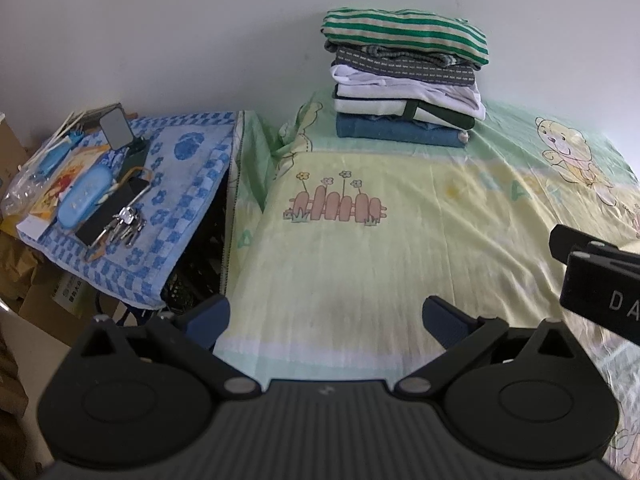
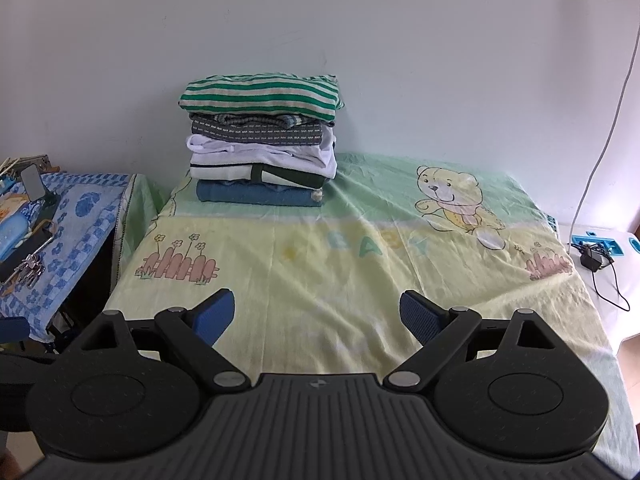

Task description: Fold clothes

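1. Your left gripper (image 1: 326, 320) and right gripper (image 2: 316, 314) both hover with fingers spread wide, empty, above the yellow bedsheet (image 2: 320, 264).
2. Folded clothes (image 2: 262, 140) make a neat stack at the wall, striped green piece on top.

Light: soft, even daylight, fairly bright in both views.
Shadows: faint on the sheet (image 2: 360, 264); dark under the side table (image 1: 200, 264).
Glare: none on the wall (image 2: 360, 40).
Distortion: strong fisheye bending, black corners.
Focus: slightly soft throughout, blurrier toward the edges.
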Motion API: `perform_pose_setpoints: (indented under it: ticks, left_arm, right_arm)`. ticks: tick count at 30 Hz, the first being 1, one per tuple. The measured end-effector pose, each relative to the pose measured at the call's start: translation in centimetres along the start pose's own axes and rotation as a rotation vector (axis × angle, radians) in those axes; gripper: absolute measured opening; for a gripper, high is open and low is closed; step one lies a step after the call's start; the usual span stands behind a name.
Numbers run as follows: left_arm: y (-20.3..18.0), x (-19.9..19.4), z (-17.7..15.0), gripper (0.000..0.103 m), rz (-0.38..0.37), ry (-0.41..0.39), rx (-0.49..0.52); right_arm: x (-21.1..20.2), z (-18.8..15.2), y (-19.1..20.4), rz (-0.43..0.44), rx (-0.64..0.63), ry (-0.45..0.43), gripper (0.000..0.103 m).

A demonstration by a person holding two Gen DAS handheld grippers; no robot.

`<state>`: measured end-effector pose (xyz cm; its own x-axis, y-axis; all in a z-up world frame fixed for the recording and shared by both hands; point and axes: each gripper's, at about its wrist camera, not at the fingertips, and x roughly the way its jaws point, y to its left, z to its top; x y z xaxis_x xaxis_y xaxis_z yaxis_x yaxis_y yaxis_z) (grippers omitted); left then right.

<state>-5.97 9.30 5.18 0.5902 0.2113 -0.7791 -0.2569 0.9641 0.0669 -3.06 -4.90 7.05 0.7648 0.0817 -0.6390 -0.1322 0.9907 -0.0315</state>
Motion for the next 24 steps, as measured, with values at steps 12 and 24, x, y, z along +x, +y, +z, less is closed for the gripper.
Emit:
perform_pose_setpoints:
  ticks: [12,24]
  left_arm:
    - [0.4,0.9,0.4,0.102,-0.011,0.016,-0.008]
    - [0.1,1.5,1.0,0.102,-0.003,0.011,0.019]
  right_arm:
    - [1.0,0.4,0.3,-0.017,0.003,0.035,0.092]
    - [1.6,0.4,0.4,0.011,0.014,0.067,0.092]
